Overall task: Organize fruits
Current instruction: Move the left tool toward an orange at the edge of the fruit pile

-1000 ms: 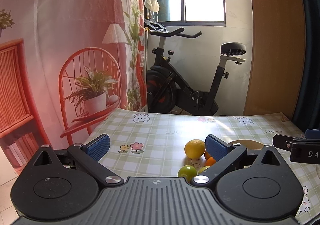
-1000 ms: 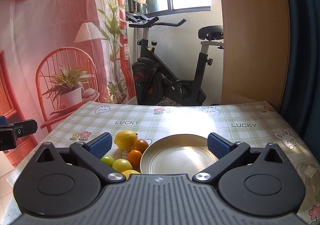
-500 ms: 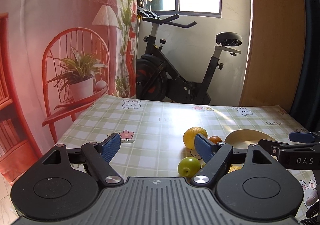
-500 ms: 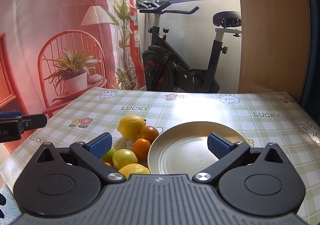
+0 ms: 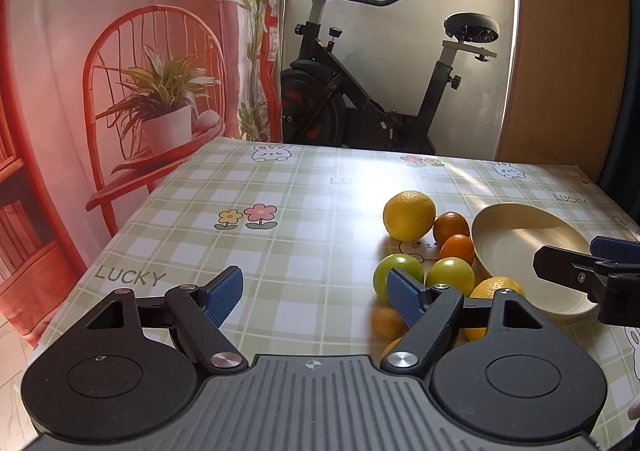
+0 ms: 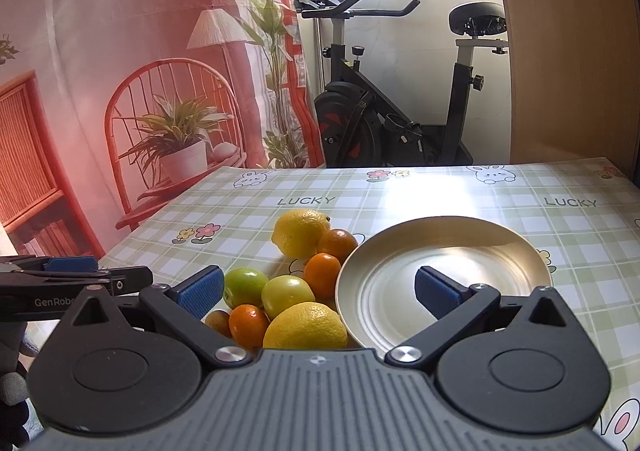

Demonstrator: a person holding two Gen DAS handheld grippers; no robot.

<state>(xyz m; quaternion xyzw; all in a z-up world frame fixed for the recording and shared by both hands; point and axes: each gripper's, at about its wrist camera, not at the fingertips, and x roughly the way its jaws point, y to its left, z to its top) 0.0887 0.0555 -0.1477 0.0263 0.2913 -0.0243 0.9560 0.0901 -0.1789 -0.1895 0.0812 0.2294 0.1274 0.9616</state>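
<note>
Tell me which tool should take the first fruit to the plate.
Right. The right tool is open over the near lemon, beside the empty plate. The left tool is also open but mostly faces bare tablecloth, farther from the plate.

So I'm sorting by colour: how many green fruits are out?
2, both on the table left of the plate: one green fruit leftmost, the other beside it. More could hide behind the gripper.

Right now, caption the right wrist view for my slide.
Open right gripper hovers over clustered citrus fruits beside an empty metal plate.
</note>
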